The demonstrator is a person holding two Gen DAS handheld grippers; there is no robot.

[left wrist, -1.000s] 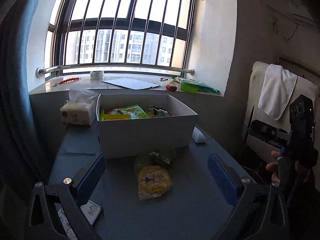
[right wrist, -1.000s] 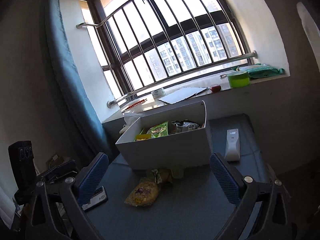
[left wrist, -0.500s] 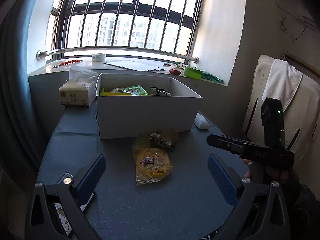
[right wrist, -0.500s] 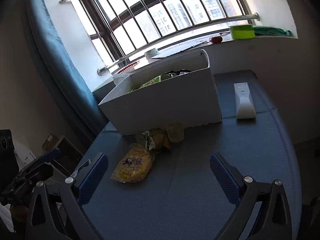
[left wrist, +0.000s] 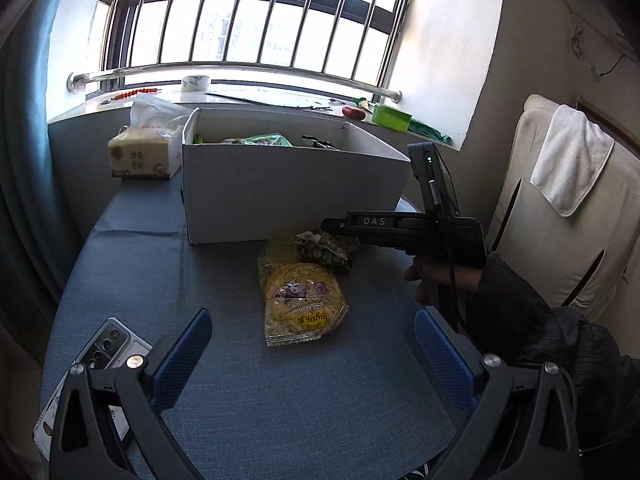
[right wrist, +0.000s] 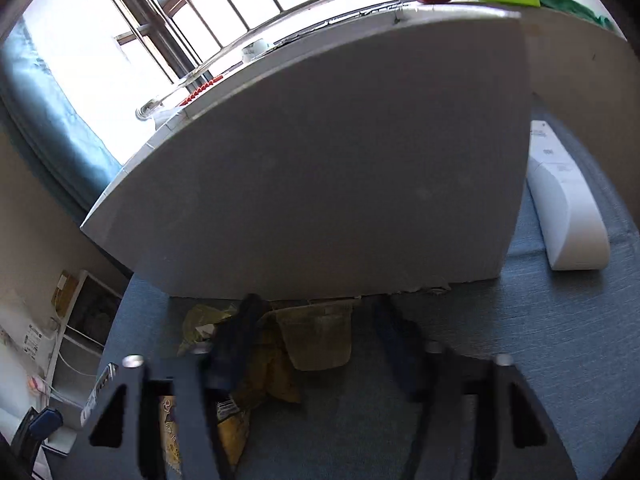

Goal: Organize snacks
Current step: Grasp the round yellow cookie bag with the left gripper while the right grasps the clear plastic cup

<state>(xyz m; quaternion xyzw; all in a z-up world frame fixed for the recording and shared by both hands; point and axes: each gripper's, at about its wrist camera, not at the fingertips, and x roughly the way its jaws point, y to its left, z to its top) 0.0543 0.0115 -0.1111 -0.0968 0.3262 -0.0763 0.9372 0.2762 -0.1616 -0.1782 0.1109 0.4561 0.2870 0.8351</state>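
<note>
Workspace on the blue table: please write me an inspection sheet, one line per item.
Surface: round table under blue cloth.
Job's things: white box with snack packs inside; yellow snack bag, green snack bag and a pale packet lie on the cloth before the box.
Clutter: tissue pack, phone, white remote.
Grippers: left gripper jaws wide open, above the cloth; right gripper low over the snacks near the box wall, jaws apart, holding nothing.
Cables: black cable on the right gripper.
Surroundings: barred window, sill with green container, chair with white towel.
</note>
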